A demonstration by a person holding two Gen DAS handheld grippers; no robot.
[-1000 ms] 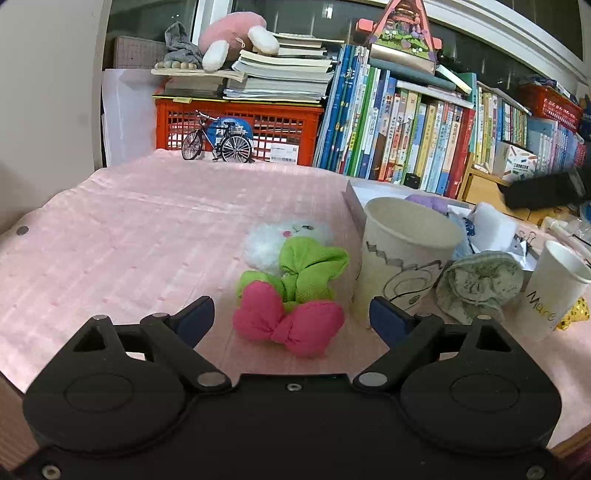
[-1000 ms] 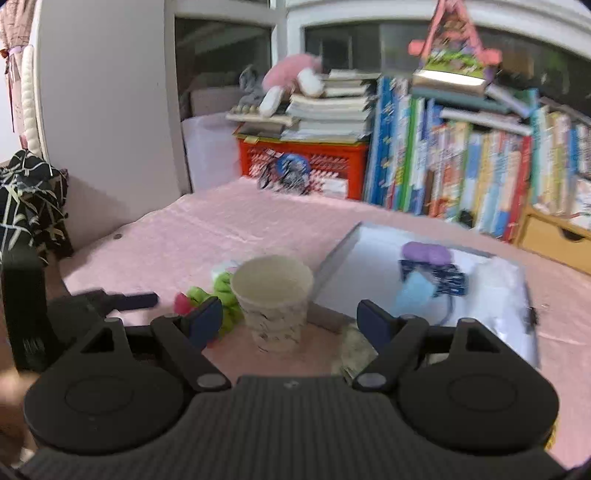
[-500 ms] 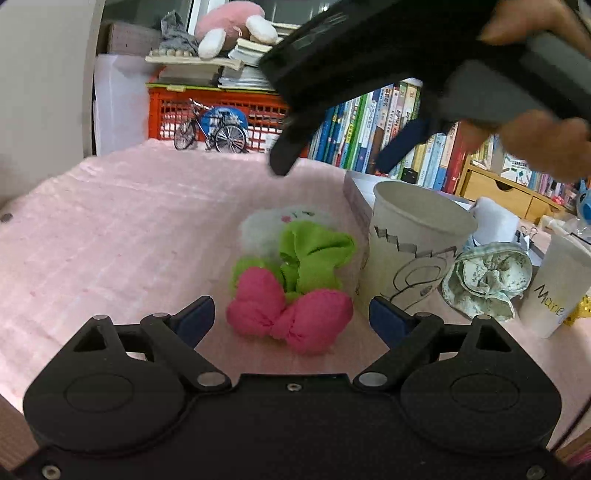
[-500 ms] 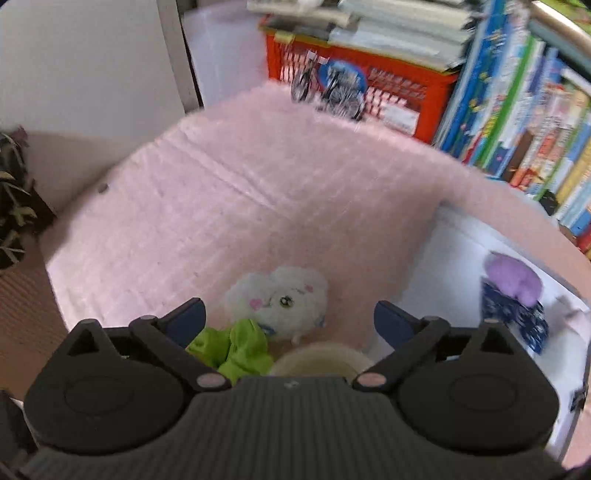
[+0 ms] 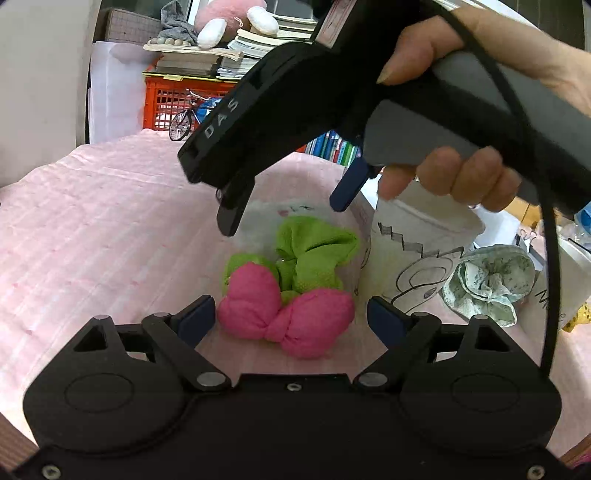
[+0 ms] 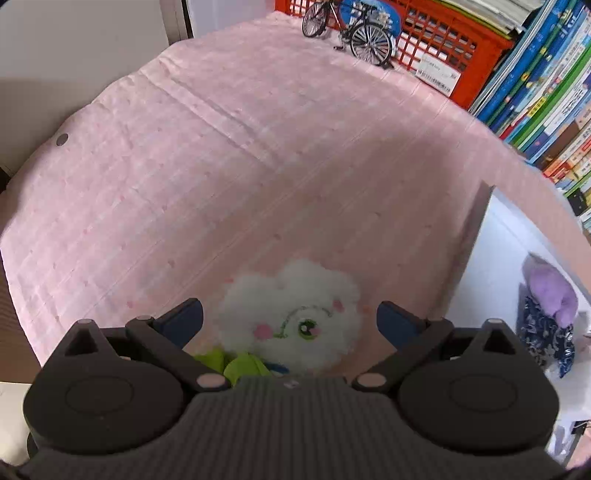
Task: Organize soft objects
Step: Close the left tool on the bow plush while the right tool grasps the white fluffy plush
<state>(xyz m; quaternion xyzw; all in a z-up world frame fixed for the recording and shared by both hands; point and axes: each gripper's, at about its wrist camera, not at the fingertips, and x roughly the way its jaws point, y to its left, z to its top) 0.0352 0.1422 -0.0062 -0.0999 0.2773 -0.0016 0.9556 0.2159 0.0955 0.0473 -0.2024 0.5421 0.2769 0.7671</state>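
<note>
The right gripper (image 5: 280, 210) has swung in over the pile within the last second; its fingers, spread wide and empty, now straddle the white fluffy plush (image 6: 291, 317), so a pick looks imminent. The left gripper (image 5: 290, 319), fingers likewise released, waits just short of the pink fabric bow (image 5: 284, 319). The crinkled green bow (image 5: 310, 254) lies between plush and pink bow, beside a paper cup (image 5: 417, 254), on the ribbed pink counter cloth (image 6: 221, 147).

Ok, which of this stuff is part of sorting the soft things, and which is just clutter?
Job:
white plush
pink bow
green bow
floral scrunchie
paper cup
right gripper, open above the plush

Clutter:
toy bicycle
books
red crate
</note>
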